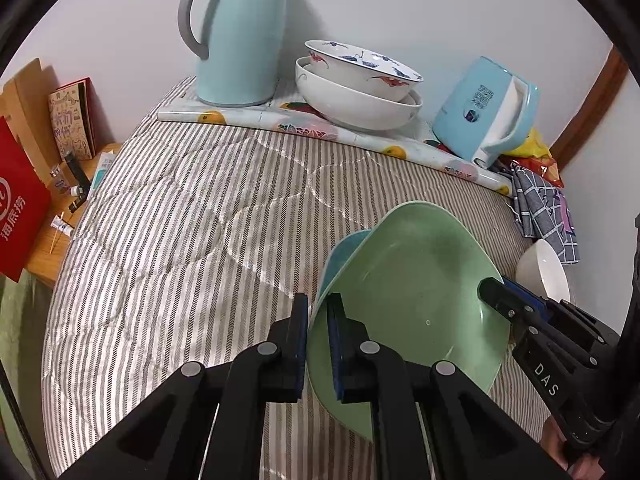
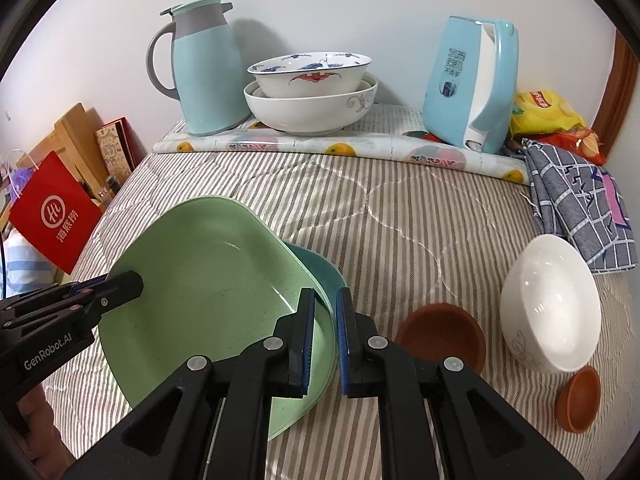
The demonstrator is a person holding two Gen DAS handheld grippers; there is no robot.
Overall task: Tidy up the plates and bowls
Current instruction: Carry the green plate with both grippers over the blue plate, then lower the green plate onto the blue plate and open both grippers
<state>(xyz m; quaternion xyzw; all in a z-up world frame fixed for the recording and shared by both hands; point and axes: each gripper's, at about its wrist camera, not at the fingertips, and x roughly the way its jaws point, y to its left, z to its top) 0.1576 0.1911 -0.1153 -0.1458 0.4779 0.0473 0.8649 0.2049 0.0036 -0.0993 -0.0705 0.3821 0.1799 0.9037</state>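
Claws point(image 1: 318, 344) clamped on green plate point(image 1: 416, 280)

The left tool point(image 1: 318, 344) points steeply downward, its two black fingers with blue pads drawn close together and clamped on the near-left rim of the green plate point(image 1: 412, 292), one pad on each face. The right tool point(image 2: 325, 342) also slopes down, fingers nearly together, gripping the opposite rim of the same plate. A bit of the person's hand point(image 1: 576, 456) shows at the lower edge, wrapped around the right tool's handle.
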